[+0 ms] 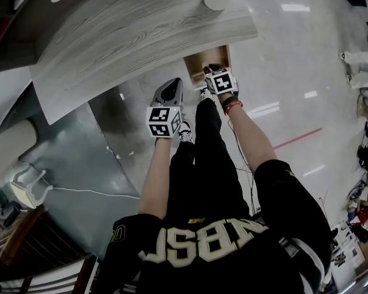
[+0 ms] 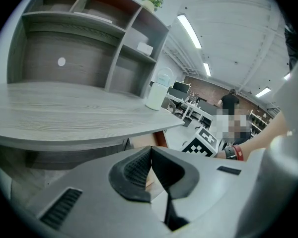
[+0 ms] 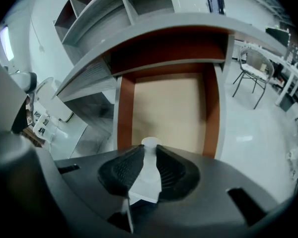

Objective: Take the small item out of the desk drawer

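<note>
The wooden desk drawer [image 3: 164, 108] stands pulled out under the grey desk top [image 1: 141, 29], and its pale bottom is bare. My right gripper [image 3: 149, 151] hangs over the drawer's front end, shut on a small white item [image 3: 148, 175] with a round top that fills the gap between the pads. In the head view the right gripper [image 1: 212, 71] is at the drawer [image 1: 199, 59]. My left gripper [image 1: 170, 90] hovers beside it to the left, outside the drawer. Its jaws [image 2: 150, 151] meet at the tips with nothing between them.
A white container [image 2: 159, 90] stands at the desk's corner, above the drawer. A shelf unit [image 2: 134, 48] rises behind the desk top. A chair [image 3: 256, 71] stands on the shiny floor to the drawer's right. The person's legs are right below both grippers.
</note>
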Motion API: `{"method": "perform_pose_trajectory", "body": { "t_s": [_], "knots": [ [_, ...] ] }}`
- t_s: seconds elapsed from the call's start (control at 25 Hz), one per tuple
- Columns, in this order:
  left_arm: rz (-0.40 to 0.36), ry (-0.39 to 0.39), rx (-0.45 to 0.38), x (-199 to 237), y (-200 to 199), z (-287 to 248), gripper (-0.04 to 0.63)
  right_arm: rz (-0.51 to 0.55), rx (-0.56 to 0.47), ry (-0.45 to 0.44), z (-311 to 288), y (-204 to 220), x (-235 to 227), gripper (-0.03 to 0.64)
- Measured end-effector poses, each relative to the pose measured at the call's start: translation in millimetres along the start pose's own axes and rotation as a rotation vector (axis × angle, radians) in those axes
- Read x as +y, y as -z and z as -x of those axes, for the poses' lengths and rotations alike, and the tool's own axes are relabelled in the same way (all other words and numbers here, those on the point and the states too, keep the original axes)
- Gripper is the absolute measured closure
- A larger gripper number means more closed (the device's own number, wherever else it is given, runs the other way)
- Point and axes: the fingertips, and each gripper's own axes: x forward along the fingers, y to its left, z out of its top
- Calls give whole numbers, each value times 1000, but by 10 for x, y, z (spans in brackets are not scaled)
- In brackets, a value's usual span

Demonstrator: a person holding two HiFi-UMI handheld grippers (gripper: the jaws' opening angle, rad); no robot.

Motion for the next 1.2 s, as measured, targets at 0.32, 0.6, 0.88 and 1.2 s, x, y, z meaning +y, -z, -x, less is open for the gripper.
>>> {"method": "perform_pose_trajectory", "body": {
  "t_s": [0.32,0.6,0.88,1.2],
  "knots": [
    [-6,1,-50,-98,-225,228,580,-49,-105,6,499,-145,76,532],
    [-27,4,-92,-168,-432,540,580,-69,-222,35,1073,-306,220,535],
    [-86,15,-165,-293,-855,772,580,-81,-371,90,1815,-591,289,535],
    [-146,19,-271,-457,-1365,1136,580,-87,-568,146,2708,-871,416,535]
  ]
}}
